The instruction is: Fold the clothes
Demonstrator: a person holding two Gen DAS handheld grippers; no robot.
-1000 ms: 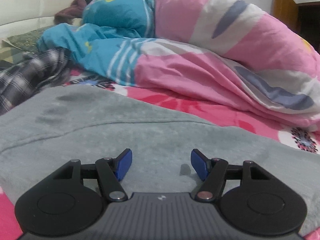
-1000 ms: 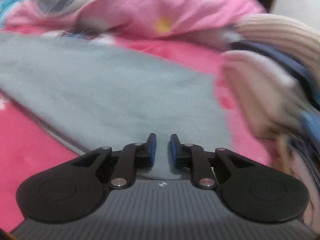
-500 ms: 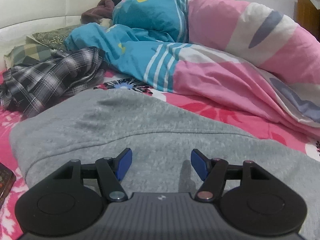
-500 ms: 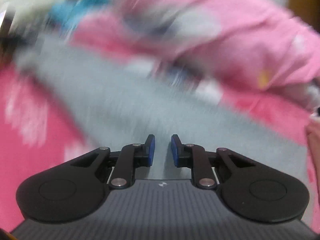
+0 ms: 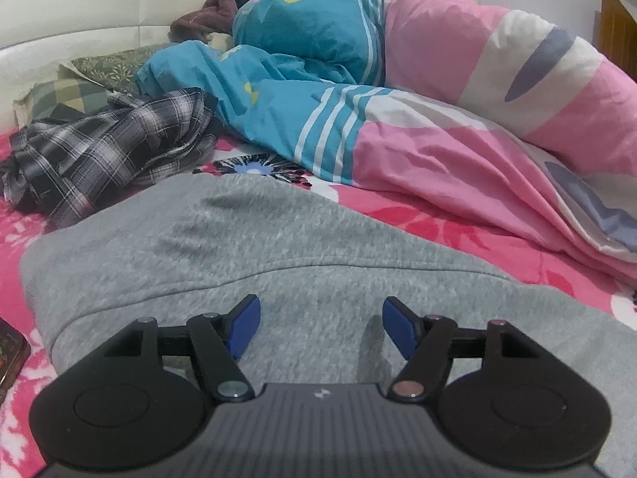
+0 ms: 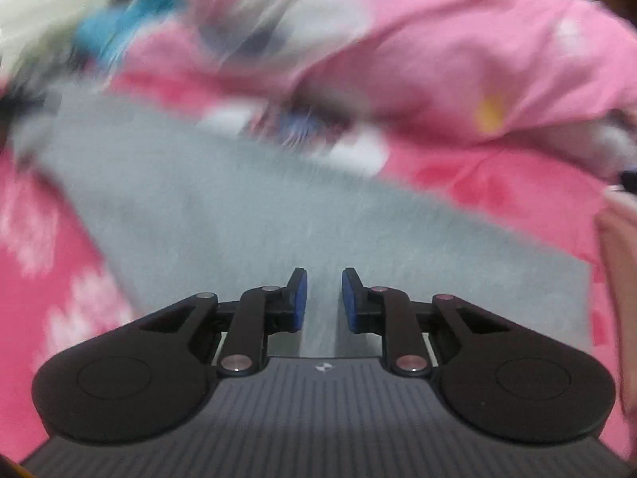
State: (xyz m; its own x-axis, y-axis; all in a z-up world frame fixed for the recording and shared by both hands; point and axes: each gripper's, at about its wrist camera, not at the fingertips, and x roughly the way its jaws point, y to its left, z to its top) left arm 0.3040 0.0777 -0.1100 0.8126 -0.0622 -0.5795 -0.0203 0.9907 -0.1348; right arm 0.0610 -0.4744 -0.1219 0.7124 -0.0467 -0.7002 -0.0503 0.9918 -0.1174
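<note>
A grey fleece garment (image 5: pixel 254 247) lies spread on the pink floral bed. My left gripper (image 5: pixel 320 324) is open and empty, its blue pads just above the grey cloth near a seam. In the right wrist view, which is blurred by motion, the same grey garment (image 6: pixel 247 223) fills the middle. My right gripper (image 6: pixel 321 298) hovers over it with its pads a narrow gap apart and nothing visible between them.
A crumpled plaid shirt (image 5: pixel 107 155) lies at the left. A bulky pink and teal duvet (image 5: pixel 418 91) is heaped along the back. A pillow (image 5: pixel 75 87) and white headboard (image 5: pixel 67 12) are at far left. A dark flat object (image 5: pixel 10 352) sits at the left edge.
The left gripper has swung left, bringing the plaid shirt and headboard into view. The right gripper has swept left over the grey garment and its pads have parted slightly.
</note>
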